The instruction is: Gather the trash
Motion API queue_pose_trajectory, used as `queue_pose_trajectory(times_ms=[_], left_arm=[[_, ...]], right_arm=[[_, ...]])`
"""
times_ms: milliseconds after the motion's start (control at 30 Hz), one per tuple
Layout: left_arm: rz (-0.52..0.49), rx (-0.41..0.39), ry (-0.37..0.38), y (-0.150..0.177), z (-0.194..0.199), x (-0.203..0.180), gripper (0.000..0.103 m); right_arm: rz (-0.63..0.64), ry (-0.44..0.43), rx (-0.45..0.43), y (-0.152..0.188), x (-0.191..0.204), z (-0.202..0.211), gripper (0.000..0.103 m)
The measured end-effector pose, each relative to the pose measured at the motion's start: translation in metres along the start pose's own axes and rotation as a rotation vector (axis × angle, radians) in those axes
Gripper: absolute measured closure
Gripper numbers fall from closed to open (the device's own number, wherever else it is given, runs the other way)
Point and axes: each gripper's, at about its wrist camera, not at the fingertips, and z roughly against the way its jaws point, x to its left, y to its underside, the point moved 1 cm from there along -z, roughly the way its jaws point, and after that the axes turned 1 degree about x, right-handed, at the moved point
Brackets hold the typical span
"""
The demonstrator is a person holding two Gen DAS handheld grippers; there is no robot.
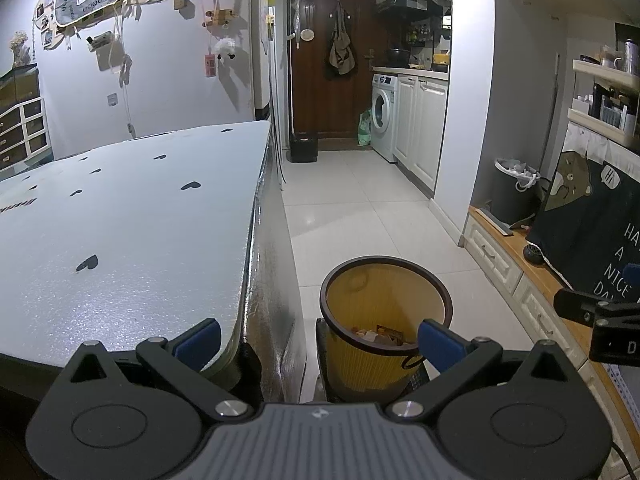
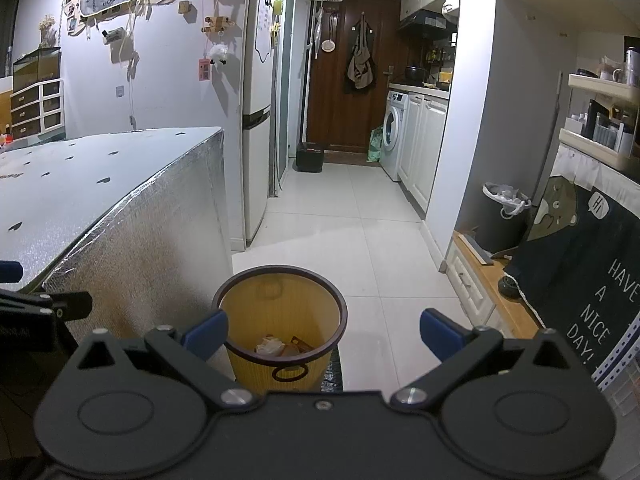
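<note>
A yellow ribbed waste bin (image 1: pixel 380 344) with a dark brown rim stands on the tiled floor beside the table. Crumpled paper and wrapper trash (image 1: pixel 380 336) lies at its bottom. My left gripper (image 1: pixel 318 340) is open and empty, held above the table corner and the bin. The bin also shows in the right wrist view (image 2: pixel 280 320), with the trash (image 2: pixel 280 346) inside. My right gripper (image 2: pixel 324 332) is open and empty, just above and in front of the bin. Part of the right gripper shows in the left view (image 1: pixel 600 316), and part of the left in the right view (image 2: pixel 36 316).
A table (image 1: pixel 120 220) with a silver heart-patterned cover fills the left. A low wooden cabinet (image 2: pixel 492 292) with a dark cloth stands on the right. A grey bin with a white bag (image 2: pixel 500 216) sits by the wall. A hallway leads to a washing machine (image 2: pixel 394 132).
</note>
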Motion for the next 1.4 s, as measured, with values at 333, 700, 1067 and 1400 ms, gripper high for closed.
queue_pose_trajectory(times_ms=[333, 700, 1067, 1400], left_arm=[[-0.003, -0.002, -0.002, -0.0019, 0.0018, 0.0022, 0.0], [-0.005, 0.0, -0.003, -0.0019, 0.0018, 0.0013, 0.0], [-0.005, 0.001, -0.003, -0.0015, 0.0013, 0.0002, 0.0], [-0.003, 0.0, -0.002, -0.0014, 0.0017, -0.0002, 0.0]], right_arm=[[0.005, 0.006, 0.0, -0.0005, -0.0007, 0.0008, 0.0], [0.008, 0.009, -0.001, -0.0006, -0.0012, 0.0014, 0.0], [0.008, 0.013, 0.0, -0.0006, -0.003, 0.0009, 0.0], [0.014, 0.012, -0.003, -0.0001, -0.0025, 0.0017, 0.0]])
